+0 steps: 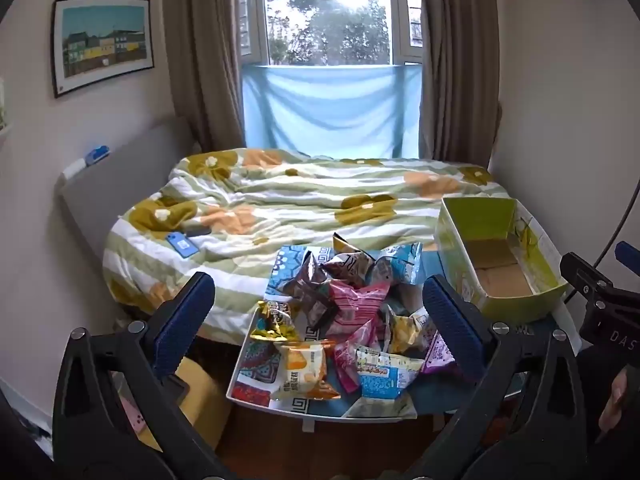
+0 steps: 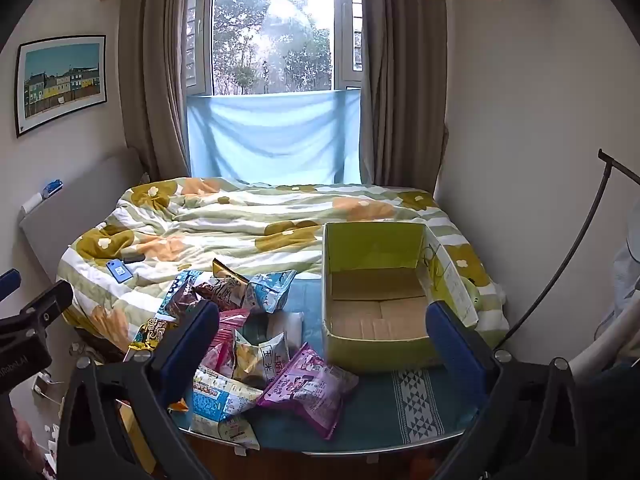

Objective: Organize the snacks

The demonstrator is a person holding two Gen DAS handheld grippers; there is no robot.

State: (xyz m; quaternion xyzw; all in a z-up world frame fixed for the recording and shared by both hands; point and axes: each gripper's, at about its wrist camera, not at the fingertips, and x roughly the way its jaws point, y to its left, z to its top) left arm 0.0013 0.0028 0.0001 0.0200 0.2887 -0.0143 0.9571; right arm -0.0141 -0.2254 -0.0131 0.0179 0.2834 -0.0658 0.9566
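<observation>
While both grippers hang in the air over the near edge of the small table [image 2: 400, 420], nothing is between their fingers. The left gripper [image 1: 320, 312] is as wide open as it goes and holds nothing. It points down at the pile of snack bags [image 1: 344, 320]. The right gripper [image 2: 324, 340] is wide open too, and it is empty. It points down between the snack bags and the green box [image 2: 376, 284].

All the snack bags lie in a messy heap on the left part of the table. An orange bag [image 1: 306, 368] sits at the front of the heap. A gold bag [image 1: 274, 320] lies at its left side. A pink bag [image 1: 354, 300] is in the middle. A purple bag [image 2: 308, 388] lies at the right side of the heap, nearest the box. A blue and white bag [image 2: 220, 400] lies at the front edge.

The box stands on the right part of the table, open at the top, with bare brown cardboard on its floor. No snack is inside it.

Behind the table is a bed with a flowery blanket [image 1: 300, 196]. A blue phone [image 1: 182, 246] lies on the blanket.
</observation>
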